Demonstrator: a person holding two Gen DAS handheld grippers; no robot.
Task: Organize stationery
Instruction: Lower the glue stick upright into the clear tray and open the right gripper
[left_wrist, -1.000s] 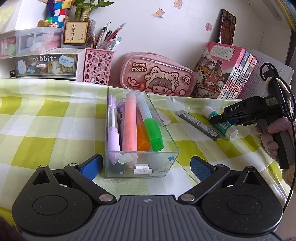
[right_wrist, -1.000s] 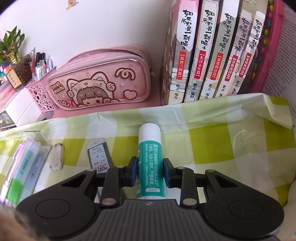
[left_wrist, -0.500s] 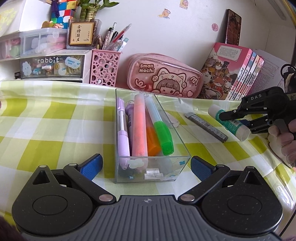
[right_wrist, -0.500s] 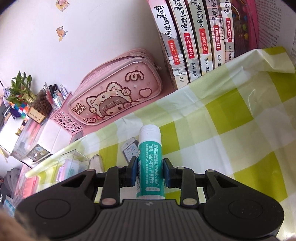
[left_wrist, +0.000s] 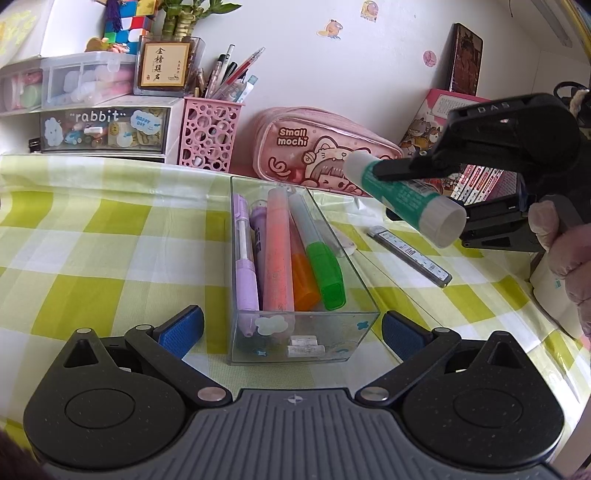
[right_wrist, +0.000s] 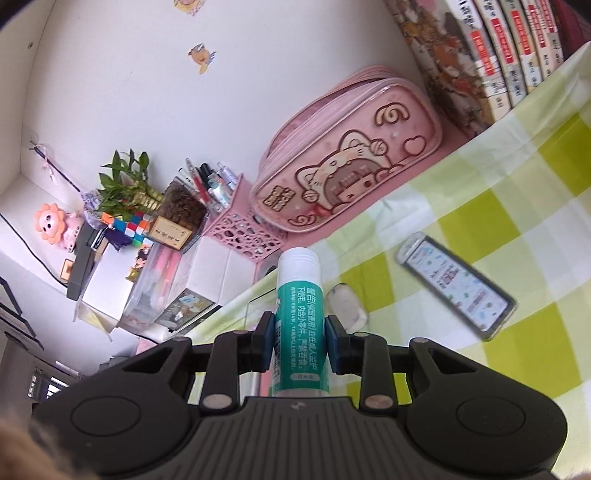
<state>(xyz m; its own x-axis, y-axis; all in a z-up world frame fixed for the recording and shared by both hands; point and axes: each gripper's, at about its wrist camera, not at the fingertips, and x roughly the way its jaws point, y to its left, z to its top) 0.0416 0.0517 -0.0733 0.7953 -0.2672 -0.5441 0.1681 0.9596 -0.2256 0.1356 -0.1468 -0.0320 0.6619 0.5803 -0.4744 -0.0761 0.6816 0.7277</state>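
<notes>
Right tool (right_wrist: 299, 341) clamped on glue stick (right_wrist: 298, 310), blue pads pressing both sides of its teal body, white cap end pointing away from the camera. In left wrist view the same right tool (left_wrist: 413, 188) holds the glue stick (left_wrist: 402, 195) in the air, tilted, above and right of clear organizer box (left_wrist: 364, 295), not touching it. A hand (left_wrist: 565, 251) grips the right tool's handle at right edge.

Left tool (left_wrist: 291, 328) jaws opening, wide apart, one blue pad each side of the box's near end, pads not pressing the walls. Box sits on green-checked tabletop (left_wrist: 110, 258), holds purple pen (left_wrist: 245, 269), pink highlighter (left_wrist: 277, 251), orange highlighter (left_wrist: 303, 280), green highlighter (left_wrist: 321, 266), lying lengthwise.

Right of box on tabletop: white eraser (left_wrist: 347, 242), partly behind box wall, then pencil lead case (left_wrist: 410, 256). Both loose, apart from the box.

Behind: pink pencil pouch (left_wrist: 317, 151), pink mesh pen cup (left_wrist: 208, 134), drawer unit (left_wrist: 103, 127) labelled "rabbit", row of books (right_wrist: 506, 48) at the back right.
</notes>
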